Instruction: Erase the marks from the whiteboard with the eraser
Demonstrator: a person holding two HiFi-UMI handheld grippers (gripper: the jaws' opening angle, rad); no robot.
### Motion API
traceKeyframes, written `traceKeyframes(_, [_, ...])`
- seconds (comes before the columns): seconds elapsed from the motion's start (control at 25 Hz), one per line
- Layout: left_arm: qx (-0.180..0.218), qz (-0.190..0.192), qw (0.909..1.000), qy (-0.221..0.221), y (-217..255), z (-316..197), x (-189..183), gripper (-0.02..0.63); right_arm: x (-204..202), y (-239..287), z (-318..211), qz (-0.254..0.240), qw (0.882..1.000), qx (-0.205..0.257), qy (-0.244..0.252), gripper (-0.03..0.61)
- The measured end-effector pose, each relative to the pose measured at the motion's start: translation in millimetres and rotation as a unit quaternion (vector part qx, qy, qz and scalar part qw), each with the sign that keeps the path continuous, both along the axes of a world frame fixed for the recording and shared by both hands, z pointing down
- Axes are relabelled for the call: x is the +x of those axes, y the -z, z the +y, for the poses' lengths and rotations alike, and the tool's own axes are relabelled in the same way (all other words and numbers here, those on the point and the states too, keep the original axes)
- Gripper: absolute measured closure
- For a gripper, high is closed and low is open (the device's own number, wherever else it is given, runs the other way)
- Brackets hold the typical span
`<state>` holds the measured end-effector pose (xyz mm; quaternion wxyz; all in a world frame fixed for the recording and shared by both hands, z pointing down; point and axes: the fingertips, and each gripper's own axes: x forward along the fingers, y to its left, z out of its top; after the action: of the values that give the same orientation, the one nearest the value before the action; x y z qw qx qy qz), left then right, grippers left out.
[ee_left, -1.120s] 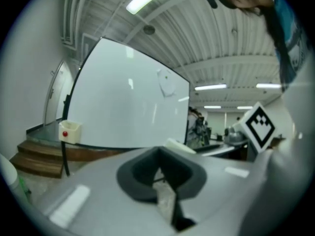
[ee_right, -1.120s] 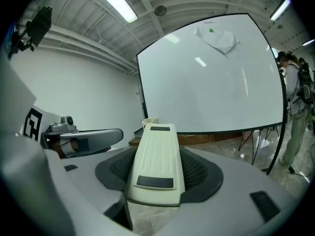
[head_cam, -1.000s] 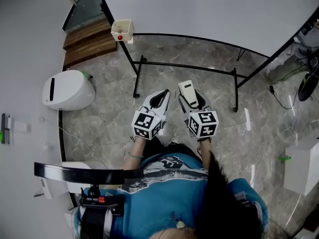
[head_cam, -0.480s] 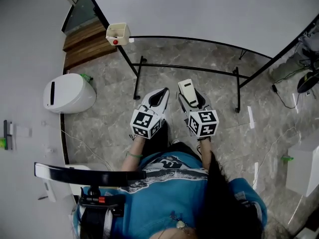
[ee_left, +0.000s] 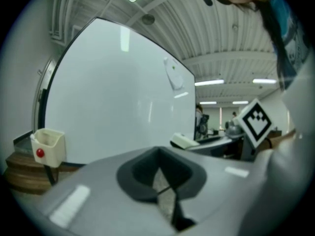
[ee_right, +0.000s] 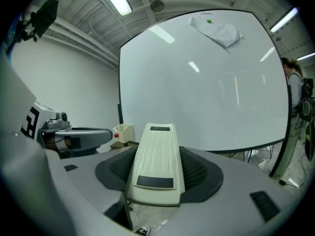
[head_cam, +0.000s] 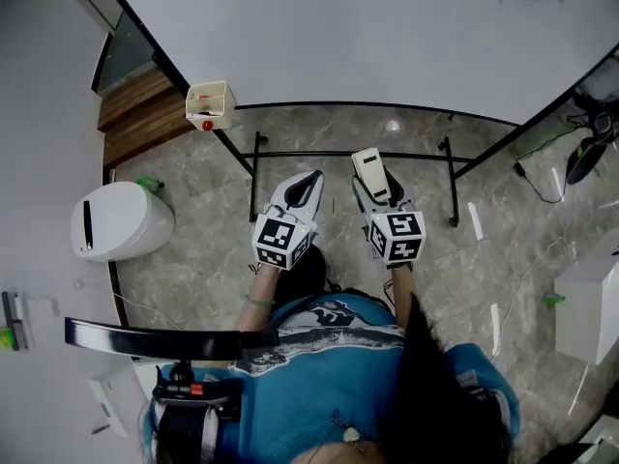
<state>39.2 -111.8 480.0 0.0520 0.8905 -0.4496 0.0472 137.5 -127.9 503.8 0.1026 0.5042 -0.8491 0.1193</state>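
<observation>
A large whiteboard [head_cam: 387, 27] on a black stand fills the space ahead; its surface [ee_right: 206, 87] shows only light reflections, no marks that I can make out. My right gripper [head_cam: 371, 184] is shut on a cream eraser [ee_right: 156, 161], which sticks out forward between the jaws [head_cam: 368, 172]. My left gripper [head_cam: 306, 189] is shut with nothing in it; the dark pads meet [ee_left: 160, 188]. Both grippers hang side by side over the floor, short of the board's stand.
A cream holder [head_cam: 209, 103] with a red dot hangs at the board's lower left corner [ee_left: 47, 146]. A sheet of paper [ee_right: 217, 31] is pinned high on the board. A white bin [head_cam: 120, 222] stands at left, wooden steps [head_cam: 143, 114] beyond it, cables at right.
The view has tilted so the board now takes up more of the head view. Both grippers have edged forward toward the stand, the right one still holding the eraser.
</observation>
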Motion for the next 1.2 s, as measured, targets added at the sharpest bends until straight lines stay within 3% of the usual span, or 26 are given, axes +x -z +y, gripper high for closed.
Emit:
traceKeyframes(0.2, [-0.001,0.035,0.9994,-0.005,11.7,-71.9,-44.3,0.609,-16.5,32.4,-87.1,-0.002,0.999,0.033,-0.041,0.314])
traceKeyframes(0.32, [0.003,0.037,0.9992,-0.012,17.1,-95.9,-54.0,0.609,-25.5,59.2,-122.4,-0.001,0.997,0.066,-0.049,0.314])
traceKeyframes(0.6, [-0.005,0.034,0.9987,-0.039,8.7,-160.2,-93.4,0.609,-94.2,140.4,-208.5,0.024,0.980,0.191,-0.048,0.314])
traceKeyframes(0.76, [-0.012,0.041,0.9979,-0.050,6.6,-177.4,-100.3,0.609,-136.0,192.3,-229.9,0.059,0.960,0.274,-0.026,0.314])
traceKeyframes(0.88, [-0.019,0.043,0.9973,-0.057,5.4,-185.1,-100.5,0.609,-175.3,220.3,-234.1,0.137,0.931,0.339,0.009,0.314])
traceKeyframes(1.04, [-0.018,0.046,0.9971,-0.058,3.9,-194.4,-99.4,0.609,-221.5,223.1,-239.8,0.216,0.896,0.384,0.051,0.314])
traceKeyframes(1.2, [-0.014,0.047,0.9979,-0.043,4.0,-206.1,-106.5,0.609,-239.0,214.3,-251.5,0.227,0.890,0.388,0.072,0.314])
